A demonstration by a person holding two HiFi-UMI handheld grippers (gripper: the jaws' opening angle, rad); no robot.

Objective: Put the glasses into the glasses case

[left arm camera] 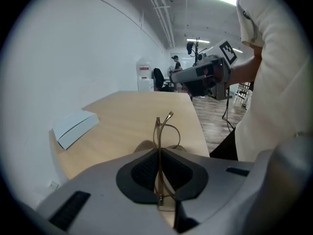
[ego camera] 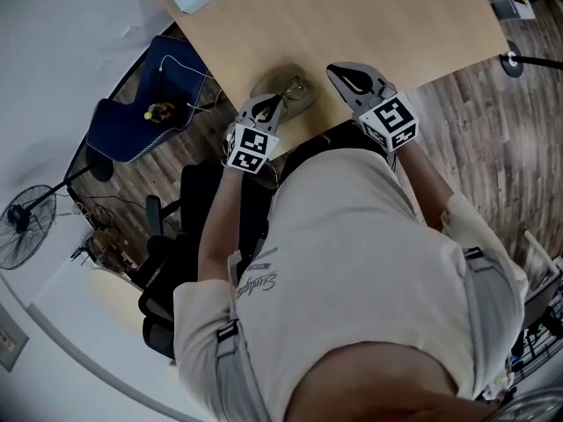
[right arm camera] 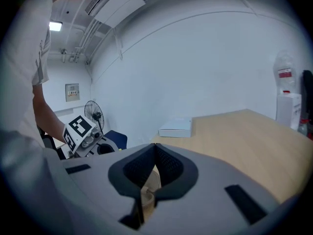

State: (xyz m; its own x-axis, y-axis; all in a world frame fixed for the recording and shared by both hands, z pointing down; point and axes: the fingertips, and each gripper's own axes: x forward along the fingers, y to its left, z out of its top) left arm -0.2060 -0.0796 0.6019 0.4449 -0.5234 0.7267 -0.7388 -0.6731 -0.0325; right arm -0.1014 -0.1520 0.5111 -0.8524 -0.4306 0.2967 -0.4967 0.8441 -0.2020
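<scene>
Your beige shirt (ego camera: 352,253) fills foreground. Left gripper (left arm camera: 159,153) jaws pinched shut on thin gold wire-frame glasses (left arm camera: 162,131), frame ends poking above jaws, right over tan oval glasses case (ego camera: 286,90) on pale wooden table (ego camera: 352,16); touching case or not, cannot tell. Right gripper (right arm camera: 155,147) jaws together, nothing between, just right of case. Risks: thin wire twists or slips in pinch; protruding ends snag case rim; unheld case, near table edge, slides when you press down.

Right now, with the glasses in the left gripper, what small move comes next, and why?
Probably ease the left gripper down toward the glasses case: its jaws are shut on the glasses, which sit above the case, seemingly not yet inside. The right gripper is shut and holds nothing.
</scene>
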